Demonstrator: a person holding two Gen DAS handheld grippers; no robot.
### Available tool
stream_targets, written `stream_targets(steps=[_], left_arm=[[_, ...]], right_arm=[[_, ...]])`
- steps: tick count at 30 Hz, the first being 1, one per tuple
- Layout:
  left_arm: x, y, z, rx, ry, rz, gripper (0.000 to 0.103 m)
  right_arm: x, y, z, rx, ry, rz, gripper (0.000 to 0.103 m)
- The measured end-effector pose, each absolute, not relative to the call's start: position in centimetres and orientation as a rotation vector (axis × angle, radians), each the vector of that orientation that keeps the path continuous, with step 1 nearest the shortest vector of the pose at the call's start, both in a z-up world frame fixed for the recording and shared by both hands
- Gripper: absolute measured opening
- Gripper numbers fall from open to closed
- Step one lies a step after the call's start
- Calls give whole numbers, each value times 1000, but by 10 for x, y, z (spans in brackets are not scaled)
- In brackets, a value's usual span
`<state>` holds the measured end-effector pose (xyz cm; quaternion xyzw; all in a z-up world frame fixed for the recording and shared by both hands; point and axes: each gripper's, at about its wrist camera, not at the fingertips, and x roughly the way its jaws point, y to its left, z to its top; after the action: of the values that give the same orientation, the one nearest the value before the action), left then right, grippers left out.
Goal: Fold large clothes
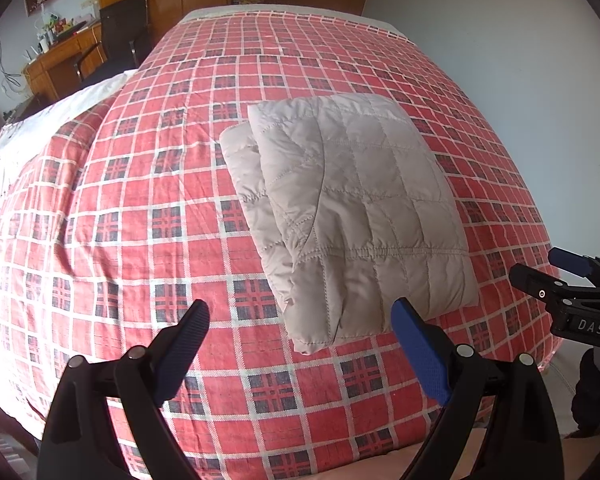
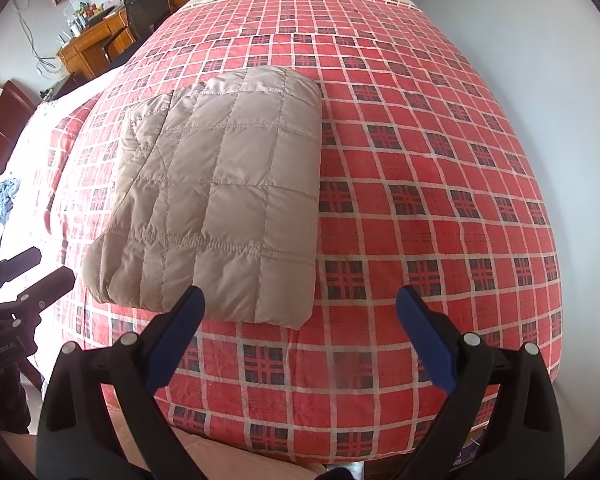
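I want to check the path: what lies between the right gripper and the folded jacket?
Nothing but bare plaid bedcover; the right wrist view shows it between the open right gripper and the jacket.

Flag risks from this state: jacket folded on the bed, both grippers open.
1. The quilted jacket looks puffy; its stacked layers at the left edge may spring open.
2. It lies near the bed front edge, so a nudge from the left gripper or right gripper could slide it off.

Red plaid bedspread [image 1: 140, 208]; wooden desk [image 2: 92, 46]; black chair [image 1: 120, 36].
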<state>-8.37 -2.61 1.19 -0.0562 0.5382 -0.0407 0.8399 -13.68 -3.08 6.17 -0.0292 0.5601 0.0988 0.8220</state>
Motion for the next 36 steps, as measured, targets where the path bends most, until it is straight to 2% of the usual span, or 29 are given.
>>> stream_targets(steps=[36], left_arm=[[-81, -25, 8, -120, 1146, -77, 92]], right_arm=[[-126, -34, 51, -56, 1219, 195, 96]])
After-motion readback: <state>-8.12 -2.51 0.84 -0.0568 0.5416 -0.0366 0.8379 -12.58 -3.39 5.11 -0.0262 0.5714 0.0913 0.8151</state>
